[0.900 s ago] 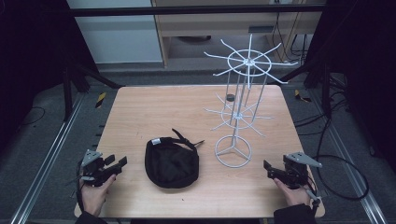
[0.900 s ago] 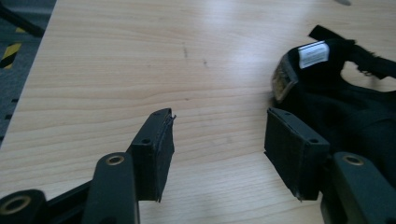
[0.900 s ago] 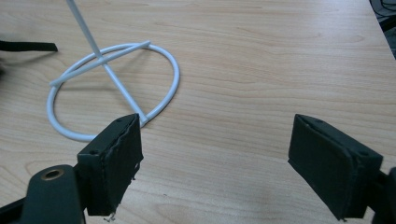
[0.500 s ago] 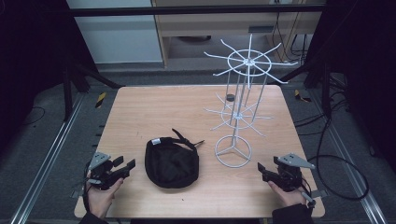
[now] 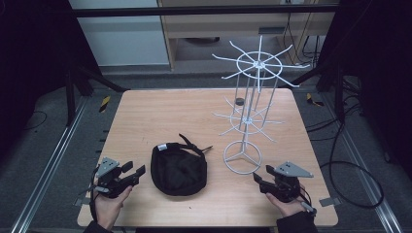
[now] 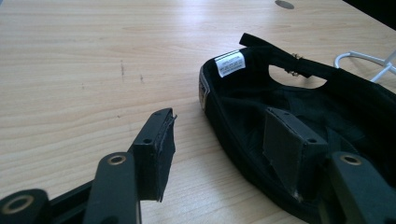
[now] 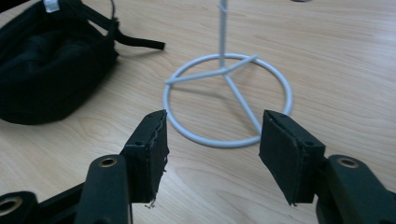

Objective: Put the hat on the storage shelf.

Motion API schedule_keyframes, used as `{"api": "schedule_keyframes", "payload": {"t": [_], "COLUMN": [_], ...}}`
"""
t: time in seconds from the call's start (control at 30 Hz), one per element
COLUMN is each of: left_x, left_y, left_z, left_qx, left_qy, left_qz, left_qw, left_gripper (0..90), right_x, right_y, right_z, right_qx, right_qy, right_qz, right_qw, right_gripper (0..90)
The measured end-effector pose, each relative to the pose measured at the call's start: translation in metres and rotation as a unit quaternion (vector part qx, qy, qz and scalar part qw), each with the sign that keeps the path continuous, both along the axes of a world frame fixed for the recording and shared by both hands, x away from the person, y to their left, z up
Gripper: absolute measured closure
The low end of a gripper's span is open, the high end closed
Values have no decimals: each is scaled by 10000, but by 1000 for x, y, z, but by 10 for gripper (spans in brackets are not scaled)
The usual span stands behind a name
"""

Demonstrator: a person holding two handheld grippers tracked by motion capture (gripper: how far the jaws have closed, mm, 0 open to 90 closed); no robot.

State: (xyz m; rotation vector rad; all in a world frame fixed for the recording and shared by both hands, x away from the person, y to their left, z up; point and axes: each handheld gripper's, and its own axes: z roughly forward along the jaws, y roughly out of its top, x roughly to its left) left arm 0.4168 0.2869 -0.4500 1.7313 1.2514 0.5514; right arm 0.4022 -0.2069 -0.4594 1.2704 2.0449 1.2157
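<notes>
In the high view, the left gripper (image 5: 134, 173) sits at the lower left of the frame, held in the person's left hand (image 5: 108, 206) near the near edge of the wooden table (image 5: 160, 111). Its jaws stand wide apart with nothing between them and point right, toward the cap. In the left gripper view, the left gripper (image 6: 224, 144) has one jaw over bare wood and the other in front of the cap's edge; whether that jaw touches the fabric cannot be told.

Just right of that gripper, in the lower middle of the high view, a black cap (image 5: 177, 167) lies upside down on the table, its hollow facing up and its strap (image 5: 193, 144) trailing toward the upper right. A white label (image 6: 230, 63) shows inside its rim in the left gripper view.

Right of the cap stands a white wire display rack (image 5: 251, 92), its ring base (image 5: 242, 156) on the table and two tiers of spokes above. A small dark disc (image 5: 239, 101) lies on the table behind it.

At the lower right, the right gripper (image 5: 258, 177) rests in the person's right hand (image 5: 286, 204), jaws spread wide and empty, pointing left toward the ring base. In the right gripper view, the right gripper (image 7: 212, 140) frames the near part of that ring, apart from it.
</notes>
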Motion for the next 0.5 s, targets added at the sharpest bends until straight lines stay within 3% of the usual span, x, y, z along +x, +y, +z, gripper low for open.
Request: {"api": "schedule_keyframes", "payload": {"t": [0.3, 0.5], "left_x": [4, 10], "left_y": [-12, -22], "left_z": [-1, -7], "left_qx": [88, 276], "left_qy": [55, 138], "left_qz": [-135, -175], "left_qw": [9999, 9994], "left_gripper": [431, 448], "right_x": [0, 2], "right_y": [30, 55], "right_z": [5, 5], "right_qx": [86, 110], "right_qy": [-87, -80], "right_qz": [361, 664], "right_qw": [9993, 9977], "right_gripper": [450, 454]}}
